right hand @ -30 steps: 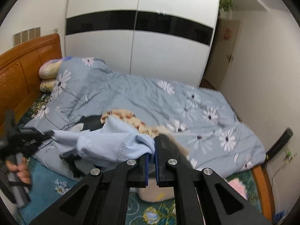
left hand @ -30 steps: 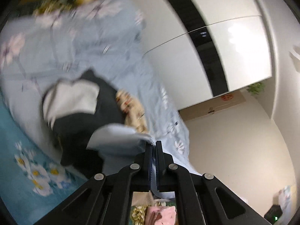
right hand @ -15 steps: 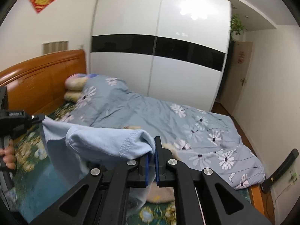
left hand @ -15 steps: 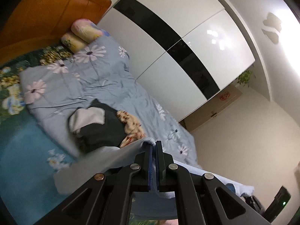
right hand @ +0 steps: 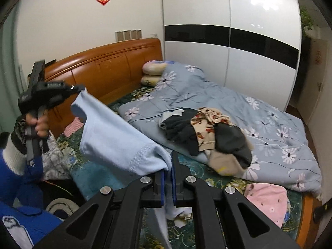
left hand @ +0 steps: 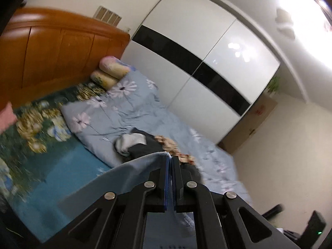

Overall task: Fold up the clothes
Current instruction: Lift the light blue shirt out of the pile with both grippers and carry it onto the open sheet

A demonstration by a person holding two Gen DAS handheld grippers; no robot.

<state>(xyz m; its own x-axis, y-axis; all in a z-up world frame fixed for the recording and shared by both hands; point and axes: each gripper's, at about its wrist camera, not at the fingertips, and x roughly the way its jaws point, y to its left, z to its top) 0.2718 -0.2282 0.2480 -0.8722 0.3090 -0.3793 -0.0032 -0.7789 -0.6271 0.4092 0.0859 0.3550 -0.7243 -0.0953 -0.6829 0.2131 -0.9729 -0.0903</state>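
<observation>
Holding the light blue garment (right hand: 116,137) stretched in the air above the bed (right hand: 259,112): your left claw (right hand: 79,87) pinches one edge, your right claw (right hand: 167,172) the other. Clothes pile (right hand: 207,132) lies on the quilt behind.

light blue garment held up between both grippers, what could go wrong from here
The light blue garment hangs by thin pinches of edge at the left gripper and right gripper; a tug could pull either corner free. Its lower cloth trails behind the right gripper, so it may bunch when laid down. The pile of clothes takes up bed space, so the garment could land on it.
</observation>
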